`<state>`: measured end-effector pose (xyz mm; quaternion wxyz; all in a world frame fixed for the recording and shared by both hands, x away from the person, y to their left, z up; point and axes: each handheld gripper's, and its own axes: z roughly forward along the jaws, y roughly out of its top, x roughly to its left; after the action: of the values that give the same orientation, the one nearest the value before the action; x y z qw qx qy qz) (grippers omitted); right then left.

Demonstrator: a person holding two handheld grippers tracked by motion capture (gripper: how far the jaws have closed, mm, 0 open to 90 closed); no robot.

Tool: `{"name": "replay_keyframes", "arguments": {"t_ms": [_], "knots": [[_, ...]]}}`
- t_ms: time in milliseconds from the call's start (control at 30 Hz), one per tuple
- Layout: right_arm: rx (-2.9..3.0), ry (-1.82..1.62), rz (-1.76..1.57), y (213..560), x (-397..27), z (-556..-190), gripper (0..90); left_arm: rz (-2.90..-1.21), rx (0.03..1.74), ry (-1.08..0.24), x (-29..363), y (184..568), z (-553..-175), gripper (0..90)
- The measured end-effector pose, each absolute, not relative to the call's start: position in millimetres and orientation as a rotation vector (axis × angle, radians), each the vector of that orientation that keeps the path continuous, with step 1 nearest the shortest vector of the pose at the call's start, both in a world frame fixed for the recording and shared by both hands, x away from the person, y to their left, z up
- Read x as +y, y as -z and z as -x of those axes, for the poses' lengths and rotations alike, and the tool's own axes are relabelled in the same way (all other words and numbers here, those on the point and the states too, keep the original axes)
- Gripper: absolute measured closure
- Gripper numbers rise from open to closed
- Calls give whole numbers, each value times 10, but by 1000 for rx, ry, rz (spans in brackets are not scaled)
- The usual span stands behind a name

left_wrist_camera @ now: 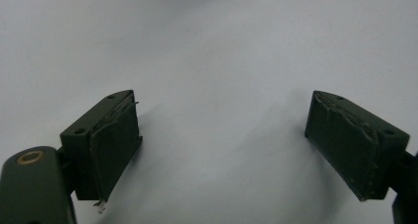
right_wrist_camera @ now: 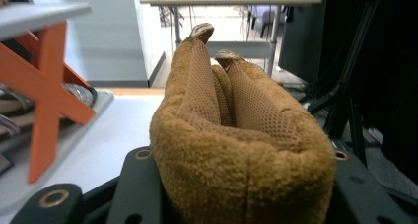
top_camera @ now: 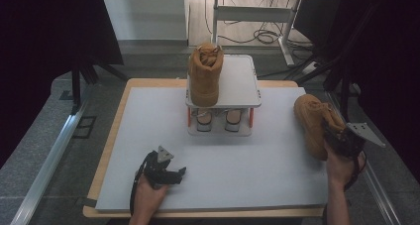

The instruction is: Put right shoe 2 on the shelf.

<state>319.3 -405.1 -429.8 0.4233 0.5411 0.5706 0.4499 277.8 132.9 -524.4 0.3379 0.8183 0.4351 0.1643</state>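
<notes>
High view and both gripper views. The right gripper, at the right edge of the white surface, pinches the padded collar of a tan boot between its fingers. The left gripper rests near the front edge, fingers spread over bare board. A second tan boot stands on the small two-tier rack at the far centre.
</notes>
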Motion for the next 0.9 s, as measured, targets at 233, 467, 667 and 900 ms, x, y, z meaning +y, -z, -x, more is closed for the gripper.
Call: {"name": "replay_keyframes", "arguments": {"t_ms": [233,467,667,900], "knots": [[1411,-1172,-1313,4153,-3973,-3167,560,-2133,1133,-428,1330,5244,-2777,131],[1401,-1205,-1293,4051,-3897,-3166,559,-2132,1134,-428,1329,5244,-2777,131],[1400,-1211,-1261,3957,-3830,-3173,559,-2129,1133,-430,1328,5246,-2779,131],[1401,-1229,-1230,3819,-3730,-3199,560,-2129,1134,-429,1328,5245,-2779,131]]}}
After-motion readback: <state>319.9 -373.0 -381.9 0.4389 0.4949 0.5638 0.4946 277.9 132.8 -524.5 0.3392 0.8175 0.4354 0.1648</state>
